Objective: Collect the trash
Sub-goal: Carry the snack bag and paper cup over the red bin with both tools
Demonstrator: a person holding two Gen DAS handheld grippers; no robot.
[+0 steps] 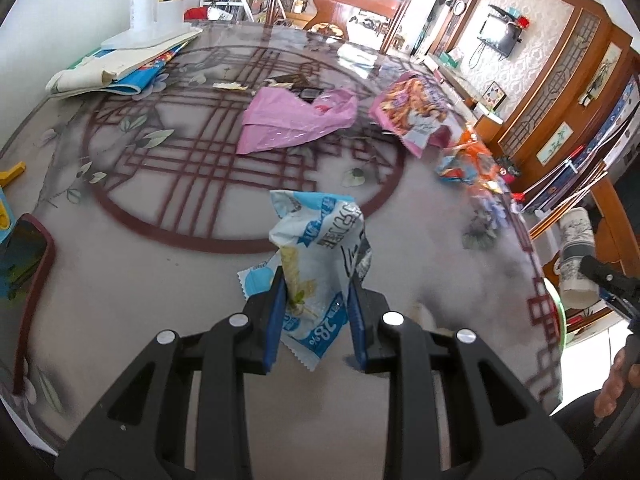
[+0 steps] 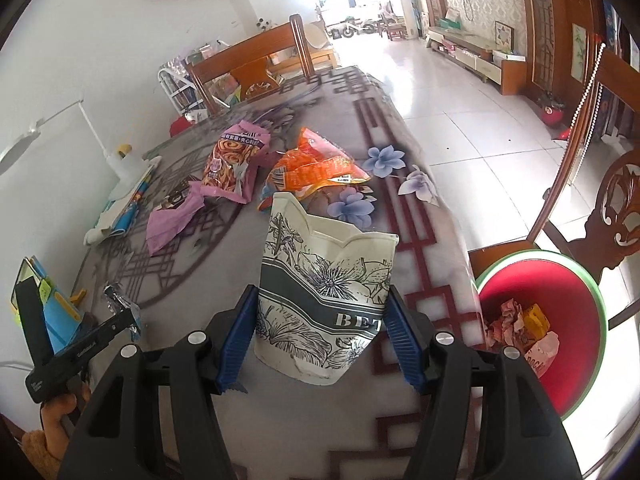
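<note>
Fingers [image 1: 280, 312] of left gripper [image 1: 316, 312] pinched on crumpled wrapper [image 1: 316, 240], right gripper [image 2: 320, 332] part-open, clamping paper cup [image 2: 324, 280] — both probably held clear for red bin [image 2: 584, 292].

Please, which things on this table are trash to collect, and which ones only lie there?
For the job:
blue-white wrapper, in the left gripper
paper cup, in the right gripper
pink bag
orange wrapper
red bin

Just lying about:
books
white lamp
</note>
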